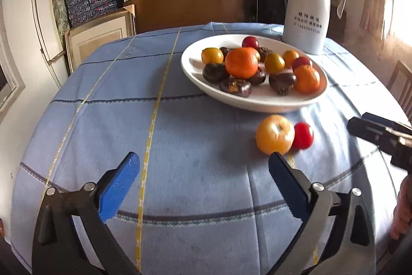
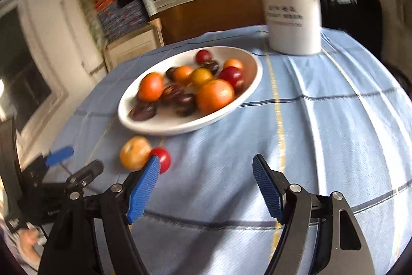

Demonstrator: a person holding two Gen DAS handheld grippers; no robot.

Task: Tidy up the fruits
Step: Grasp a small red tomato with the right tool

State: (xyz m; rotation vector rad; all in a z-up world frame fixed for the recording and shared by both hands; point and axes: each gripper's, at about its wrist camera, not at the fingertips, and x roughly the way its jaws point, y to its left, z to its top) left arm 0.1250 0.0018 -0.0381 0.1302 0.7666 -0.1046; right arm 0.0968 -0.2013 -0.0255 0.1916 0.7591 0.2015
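A white plate [image 1: 260, 102] on the blue checked tablecloth holds several fruits: orange mandarins, small yellow and red ones, and dark brown ones. It also shows in the right wrist view [image 2: 159, 126]. In front of the plate, on the cloth, lie a yellow-orange fruit [image 1: 275, 134] [image 2: 135, 152] and a small red fruit [image 1: 303, 135] [image 2: 162, 158], touching each other. My left gripper [image 1: 203, 169] is open and empty, low over the cloth, with the yellow-orange fruit just beyond its right finger. My right gripper [image 2: 206, 172] is open and empty, to the right of both loose fruits; it shows at the left wrist view's right edge [image 1: 381, 135].
A tall white thermos jug [image 1: 307, 9] [image 2: 293, 1] stands on the table behind the plate. Shelves of boxes and a brown cabinet stand beyond the table's far edge. A wooden chair back [image 1: 401, 84] is at the right.
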